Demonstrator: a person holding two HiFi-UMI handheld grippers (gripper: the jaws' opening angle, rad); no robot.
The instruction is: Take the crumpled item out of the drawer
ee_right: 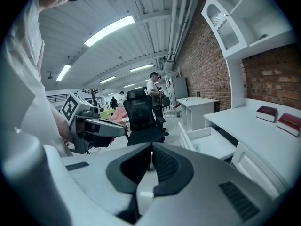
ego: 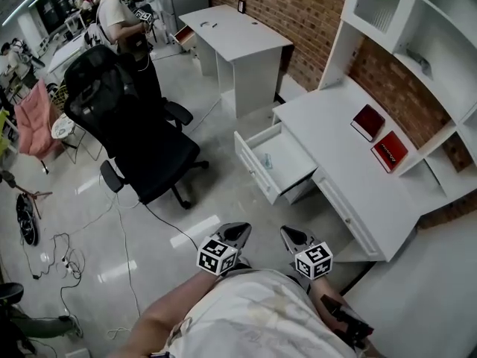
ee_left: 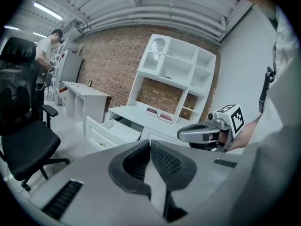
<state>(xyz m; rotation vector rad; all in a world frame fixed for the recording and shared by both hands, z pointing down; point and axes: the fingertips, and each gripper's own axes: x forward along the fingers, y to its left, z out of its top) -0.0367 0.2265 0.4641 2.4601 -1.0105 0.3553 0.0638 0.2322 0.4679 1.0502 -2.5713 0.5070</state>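
Note:
The white desk [ego: 350, 170] has one drawer [ego: 287, 171] pulled open. A small pale crumpled item [ego: 268, 161] lies inside it near its left wall. Both grippers hover low in the head view, well short of the drawer and apart from it. My left gripper [ego: 240, 230] has its jaws together with nothing between them, and so does my right gripper [ego: 289, 234]. In the left gripper view the shut left gripper [ee_left: 149, 143] points toward the drawer [ee_left: 113, 129]. The right gripper view looks past the shut right gripper [ee_right: 151, 148] at the drawer [ee_right: 209, 145] and the crumpled item [ee_right: 196, 147].
A black office chair [ego: 127, 125] stands on the floor left of the drawer. Two red books [ego: 369, 121] lie on the desk top under white shelves [ego: 425, 43]. A second white desk [ego: 235, 39] and a person [ego: 119, 13] are farther back. Cables [ego: 59, 252] trail at the left.

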